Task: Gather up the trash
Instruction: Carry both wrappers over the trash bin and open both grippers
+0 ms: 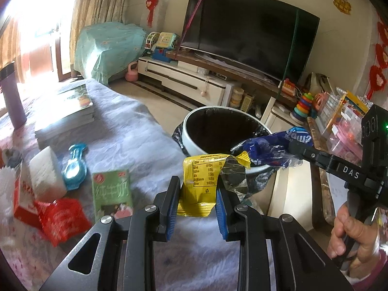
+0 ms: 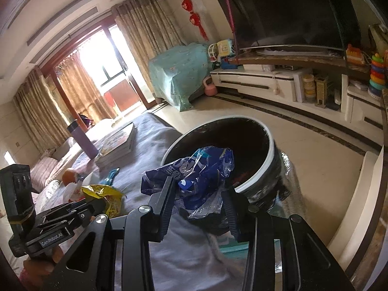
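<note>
Left gripper (image 1: 197,194) pinches yellow wrapper (image 1: 202,181); right gripper (image 2: 198,194) clamps blue wrapper (image 2: 198,172), hiding bin (image 2: 264,167) interior.

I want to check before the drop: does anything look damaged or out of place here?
Nothing spilled. The yellow wrapper in the left claw is torn open, normal for trash. The red packet lies on the blanket.

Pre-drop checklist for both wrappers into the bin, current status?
1. Left gripper clamped on yellow wrapper: ok.
2. Right gripper clamped on blue wrapper: ok.
3. Bin mouth open, liner in place: ok.
4. Blue wrapper over bin opening: ok, at the near rim.
5. Yellow wrapper over opening: not ok, short of the rim.
6. Grippers clear of each other: ok.
</note>
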`<state>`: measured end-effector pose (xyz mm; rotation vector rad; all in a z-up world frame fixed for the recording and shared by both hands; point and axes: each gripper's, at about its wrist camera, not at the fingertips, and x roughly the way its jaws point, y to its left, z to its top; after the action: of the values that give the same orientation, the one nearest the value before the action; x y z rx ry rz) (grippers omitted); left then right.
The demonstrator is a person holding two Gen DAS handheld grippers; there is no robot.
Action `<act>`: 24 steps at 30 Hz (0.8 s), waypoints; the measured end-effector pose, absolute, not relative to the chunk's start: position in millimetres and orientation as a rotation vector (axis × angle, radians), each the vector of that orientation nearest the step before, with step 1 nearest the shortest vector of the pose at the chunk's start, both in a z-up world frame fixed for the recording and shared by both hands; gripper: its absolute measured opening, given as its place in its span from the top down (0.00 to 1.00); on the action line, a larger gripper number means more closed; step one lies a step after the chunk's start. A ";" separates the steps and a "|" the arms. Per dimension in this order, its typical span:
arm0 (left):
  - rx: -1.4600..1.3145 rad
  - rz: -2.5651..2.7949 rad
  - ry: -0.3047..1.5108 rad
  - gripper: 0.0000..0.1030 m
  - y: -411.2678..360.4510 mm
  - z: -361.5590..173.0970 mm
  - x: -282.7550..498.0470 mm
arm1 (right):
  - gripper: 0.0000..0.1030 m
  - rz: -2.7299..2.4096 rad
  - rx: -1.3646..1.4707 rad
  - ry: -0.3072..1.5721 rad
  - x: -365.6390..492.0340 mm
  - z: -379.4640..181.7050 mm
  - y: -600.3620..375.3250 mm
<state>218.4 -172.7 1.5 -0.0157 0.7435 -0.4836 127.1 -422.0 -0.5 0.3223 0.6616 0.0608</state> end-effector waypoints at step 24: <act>0.039 -0.502 0.766 0.74 -239.4 -5.0 304.1 | 0.61 -0.008 0.261 0.723 172.6 -0.1 -453.1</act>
<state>304.1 -239.4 -5.0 0.0386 0.7663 -0.5020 172.6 -453.1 -0.1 0.2611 0.7229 -0.0076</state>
